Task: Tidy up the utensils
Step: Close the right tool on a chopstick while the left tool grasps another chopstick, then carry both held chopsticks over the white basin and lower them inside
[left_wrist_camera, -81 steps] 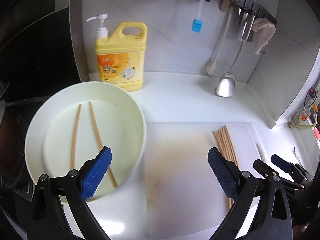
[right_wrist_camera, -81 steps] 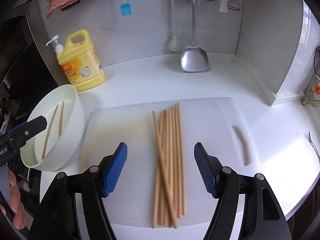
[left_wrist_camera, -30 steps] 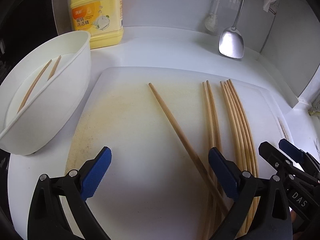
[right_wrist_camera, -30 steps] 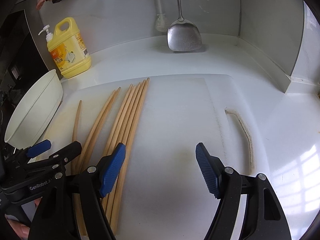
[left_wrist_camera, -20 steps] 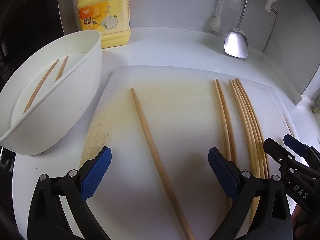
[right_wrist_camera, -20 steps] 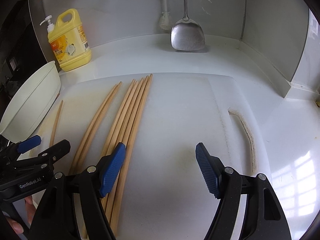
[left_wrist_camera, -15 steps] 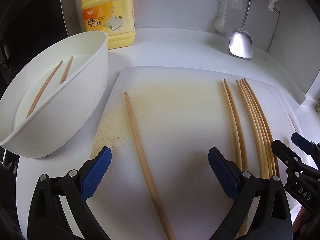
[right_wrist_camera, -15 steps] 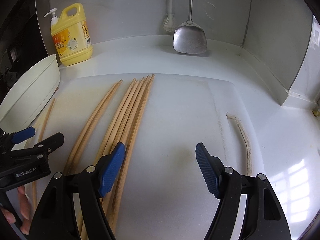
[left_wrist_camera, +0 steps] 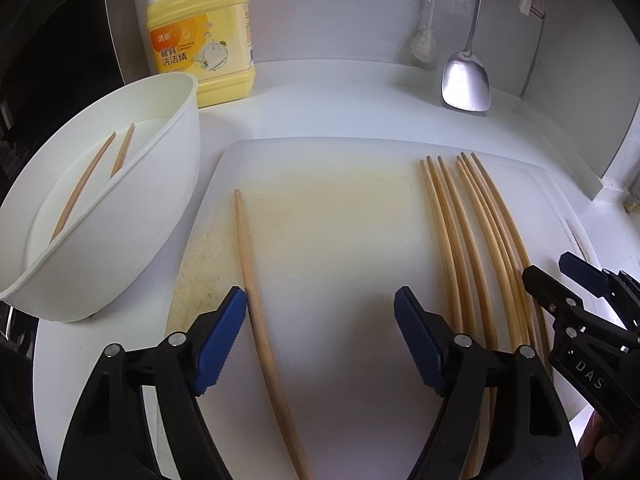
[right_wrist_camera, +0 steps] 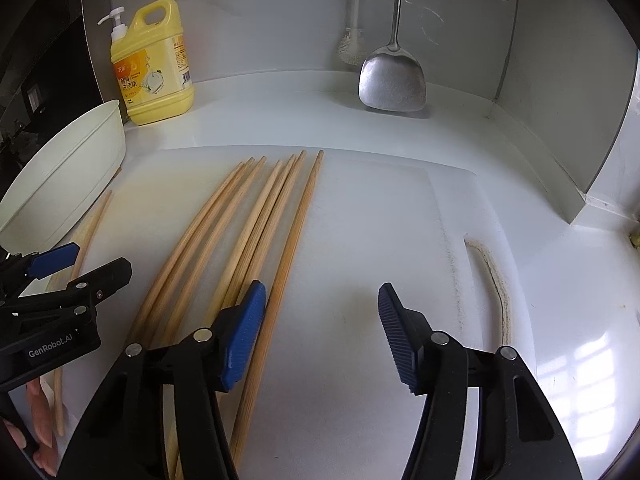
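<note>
Several wooden chopsticks (left_wrist_camera: 476, 240) lie in a fan on the right of the white cutting board (left_wrist_camera: 340, 208); they also show in the right wrist view (right_wrist_camera: 240, 240). One single chopstick (left_wrist_camera: 256, 300) lies apart on the board's left, by my left gripper's left finger. My left gripper (left_wrist_camera: 320, 316) is open and empty, low over the board. My right gripper (right_wrist_camera: 322, 312) is open and empty, its left finger beside the rightmost chopstick (right_wrist_camera: 292, 252). Two chopsticks (left_wrist_camera: 94, 180) lie in the white bowl (left_wrist_camera: 132, 220).
A yellow dish soap bottle (left_wrist_camera: 202, 36) stands behind the bowl. A metal spatula (left_wrist_camera: 466, 80) and a brush (left_wrist_camera: 424, 46) hang against the back wall. The right gripper (left_wrist_camera: 580, 312) shows at the right of the left wrist view.
One chopstick has been separated from the bundle and now lies alone on the board's left. Both grippers have moved lower and closer to the board, and their jaws have narrowed a little.
</note>
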### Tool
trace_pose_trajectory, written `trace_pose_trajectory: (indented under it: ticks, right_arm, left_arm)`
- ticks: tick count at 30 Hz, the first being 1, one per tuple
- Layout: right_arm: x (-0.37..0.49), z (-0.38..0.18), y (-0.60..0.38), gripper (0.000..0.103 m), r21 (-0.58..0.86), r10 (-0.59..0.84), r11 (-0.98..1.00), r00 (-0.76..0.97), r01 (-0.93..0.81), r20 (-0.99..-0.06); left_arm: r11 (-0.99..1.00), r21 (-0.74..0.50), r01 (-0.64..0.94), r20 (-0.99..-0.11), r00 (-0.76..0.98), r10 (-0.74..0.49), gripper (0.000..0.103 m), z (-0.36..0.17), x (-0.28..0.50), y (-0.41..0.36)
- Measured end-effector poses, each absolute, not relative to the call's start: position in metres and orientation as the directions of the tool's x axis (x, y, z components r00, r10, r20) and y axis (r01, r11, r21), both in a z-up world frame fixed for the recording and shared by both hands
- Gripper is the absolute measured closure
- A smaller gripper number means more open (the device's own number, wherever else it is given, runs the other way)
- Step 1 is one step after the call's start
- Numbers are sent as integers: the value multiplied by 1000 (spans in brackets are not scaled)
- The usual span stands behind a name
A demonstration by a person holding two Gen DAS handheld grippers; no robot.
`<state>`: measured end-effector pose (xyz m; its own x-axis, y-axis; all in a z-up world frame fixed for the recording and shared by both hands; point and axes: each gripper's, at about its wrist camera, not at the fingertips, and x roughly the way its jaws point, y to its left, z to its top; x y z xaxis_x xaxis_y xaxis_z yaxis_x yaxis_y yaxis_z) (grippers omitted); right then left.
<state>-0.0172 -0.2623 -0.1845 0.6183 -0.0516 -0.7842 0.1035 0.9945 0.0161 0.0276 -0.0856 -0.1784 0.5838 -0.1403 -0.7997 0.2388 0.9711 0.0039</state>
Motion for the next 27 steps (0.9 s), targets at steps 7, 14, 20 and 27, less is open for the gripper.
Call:
trace_pose_trajectory:
  ticks: [7, 14, 20, 27]
  right_arm:
    - [-11, -184, -249, 91, 2, -38, 998, 626, 63, -779]
    - [-13, -183, -250, 97, 36, -15, 997, 627, 69, -779]
    - [-18, -179, -255, 97, 79, 9, 994, 638, 82, -770]
    - [-19, -153, -256, 97, 90, 15, 993, 681, 75, -732]
  left_arm:
    - [960, -4, 280, -804, 570, -170, 83, -174, 26, -92]
    - [958, -3, 286, -806, 567, -172, 96, -173, 27, -90]
    - [959, -79, 273, -812, 541, -221, 96, -171, 31, -83]
    - [956, -143, 255, -780, 566, -267, 96, -146, 32, -78]
